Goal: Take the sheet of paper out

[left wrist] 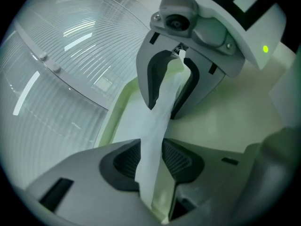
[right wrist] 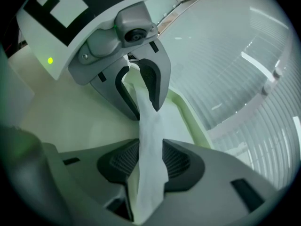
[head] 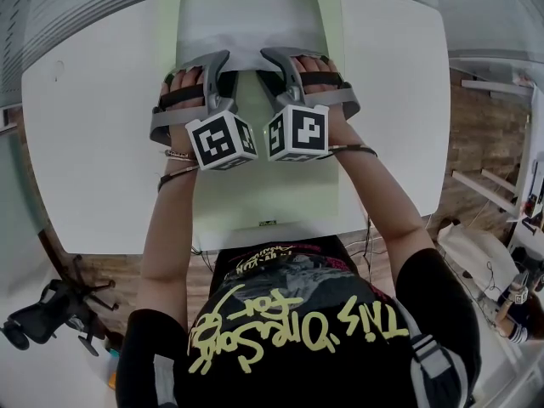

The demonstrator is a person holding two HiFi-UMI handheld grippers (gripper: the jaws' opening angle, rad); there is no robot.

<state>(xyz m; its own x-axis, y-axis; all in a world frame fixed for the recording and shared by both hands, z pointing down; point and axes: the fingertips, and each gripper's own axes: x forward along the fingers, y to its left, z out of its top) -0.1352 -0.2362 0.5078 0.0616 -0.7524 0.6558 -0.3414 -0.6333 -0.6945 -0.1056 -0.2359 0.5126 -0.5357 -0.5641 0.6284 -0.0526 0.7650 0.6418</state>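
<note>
A grey-white sheet of paper [head: 251, 24] lies on a pale green mat [head: 255, 185] on the white table [head: 93, 143]. Both grippers meet at the sheet's near edge, their tips angled toward each other. In the left gripper view the lifted edge of the sheet [left wrist: 157, 121] runs between the pads of my left gripper [left wrist: 151, 159], with a gap still showing, and on into the other gripper's jaws. In the right gripper view the sheet [right wrist: 149, 126] fills the space between the pads of my right gripper [right wrist: 151, 161], touching both. In the head view the left gripper [head: 214, 60] and right gripper [head: 276, 56] sit side by side.
The mat reaches from the table's far edge to its near edge under my arms. A black office chair [head: 51, 313] stands on the floor at lower left. Ribbed window blinds [left wrist: 61, 69] fill the background of both gripper views.
</note>
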